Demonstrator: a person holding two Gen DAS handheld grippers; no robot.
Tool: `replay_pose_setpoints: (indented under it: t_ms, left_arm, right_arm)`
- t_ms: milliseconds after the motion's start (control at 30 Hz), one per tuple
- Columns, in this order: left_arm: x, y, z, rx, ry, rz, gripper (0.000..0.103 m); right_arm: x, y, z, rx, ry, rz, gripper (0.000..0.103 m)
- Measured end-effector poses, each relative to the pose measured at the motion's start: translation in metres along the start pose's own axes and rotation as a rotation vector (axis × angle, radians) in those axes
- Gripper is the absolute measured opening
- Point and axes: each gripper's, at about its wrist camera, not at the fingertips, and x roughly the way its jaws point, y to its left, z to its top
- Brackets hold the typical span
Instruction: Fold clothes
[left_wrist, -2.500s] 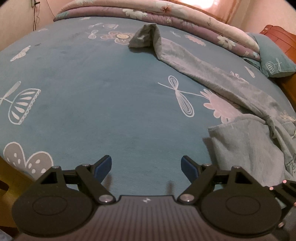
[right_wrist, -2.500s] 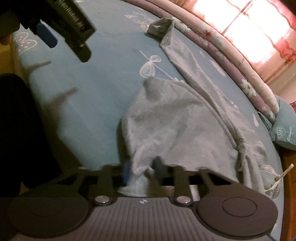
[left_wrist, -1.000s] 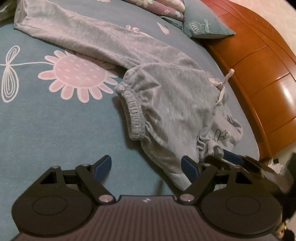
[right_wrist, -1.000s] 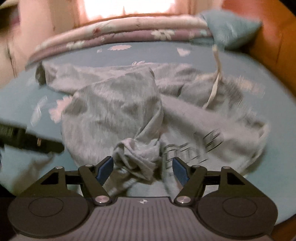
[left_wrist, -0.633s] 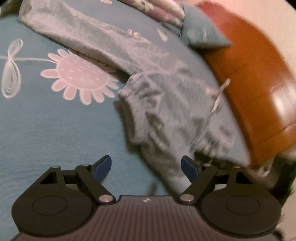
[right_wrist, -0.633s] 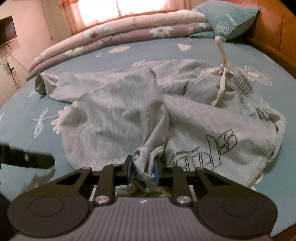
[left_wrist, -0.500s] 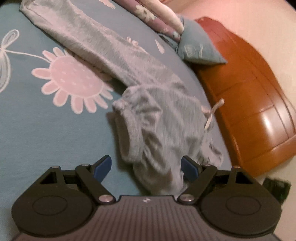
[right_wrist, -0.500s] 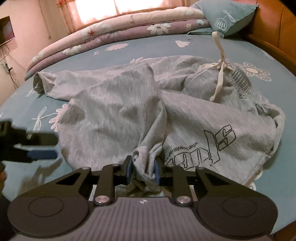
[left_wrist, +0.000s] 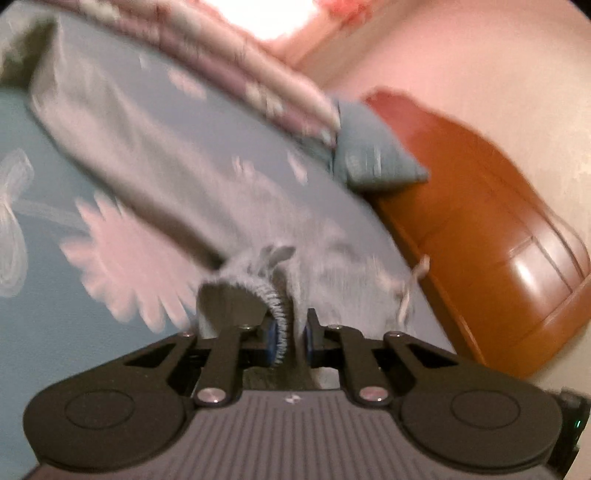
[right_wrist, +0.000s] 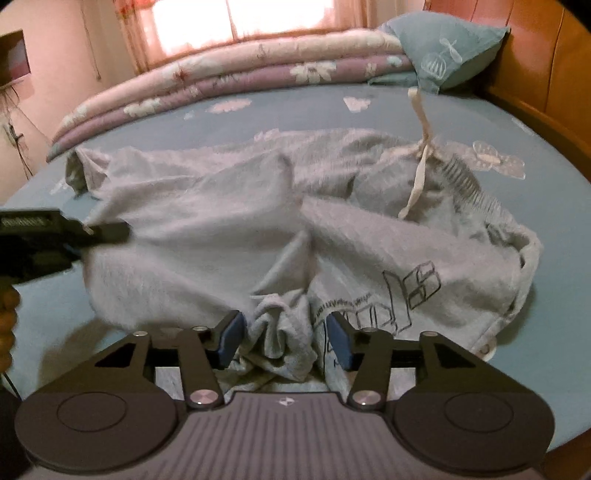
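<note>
1. Bed (right_wrist: 258, 122): teal sheet w/ white and pink flower prints fills both views. Left wrist view is badly motion-blurred; right wrist view mostly sharp.
2. Headboard (left_wrist: 480, 229): orange-brown wood. Left view shows a big curved stretch of it at right; right view only catches a strip in the top right corner.
3. Rolled quilt (right_wrist: 236, 77): pink and purple floral, along the far side of the bed under a bright window. Clear in right view, a smear in left view.
4. Grey pants (right_wrist: 221, 229): rumpled, spread across the middle of the bed. Right view alone shows the whole garment, incl. black print near the lower right and the gathered waistband at right. Left view shows one long leg running up-left, plus a ribbed cuff close to the lens.
5. Pillow (right_wrist: 443, 48): teal, against the headboard; seen in both views.
6. Right gripper (right_wrist: 282, 339): jaws opening, pads apart, a bunched wad of pants fabric between them; can't tell if the pads still touch it.
7. Left gripper (left_wrist: 290, 338): jaws closing, pads nearly together and pinching the ribbed cuff. In right view it's a dark bar at the left edge, at the pants' left side.
8. Drawstring (right_wrist: 419, 155): white cord, raised from the waistband. Sharp in right view, faint in left view.
9. Person's fingers (right_wrist: 7, 328): right view only, at the left edge.
</note>
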Motion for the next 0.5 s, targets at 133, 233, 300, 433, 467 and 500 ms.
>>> replay_pose_setpoints:
  t_ms: [133,233,300,433,467,500]
  left_arm:
    - [-0.048,0.013,0.038,0.026,-0.126,0.089,0.010]
    - [-0.080,0.025,0.060,0.054,-0.202,0.188,0.010]
    - [-0.096,0.036,0.071,0.056,-0.229,0.277,0.010]
    - [-0.091,0.071,0.077,0.011,-0.041,0.415,0.037]
    - [-0.089,0.078,0.074,-0.007,-0.008,0.444,0.040]
    - [-0.088,0.086,0.070,-0.022,0.021,0.472,0.040]
  right_arm:
    - [-0.011,0.006,0.005,-0.005,-0.041,0.020,0.065]
    - [-0.017,0.014,0.007,-0.023,-0.072,0.046,0.068]
    - [-0.018,0.021,0.008,-0.048,-0.077,0.037,0.069]
    - [-0.017,0.030,0.009,-0.077,-0.068,0.029,0.069]
    - [-0.017,0.032,0.009,-0.079,-0.065,0.027,0.069]
    - [-0.017,0.034,0.009,-0.083,-0.061,0.021,0.069]
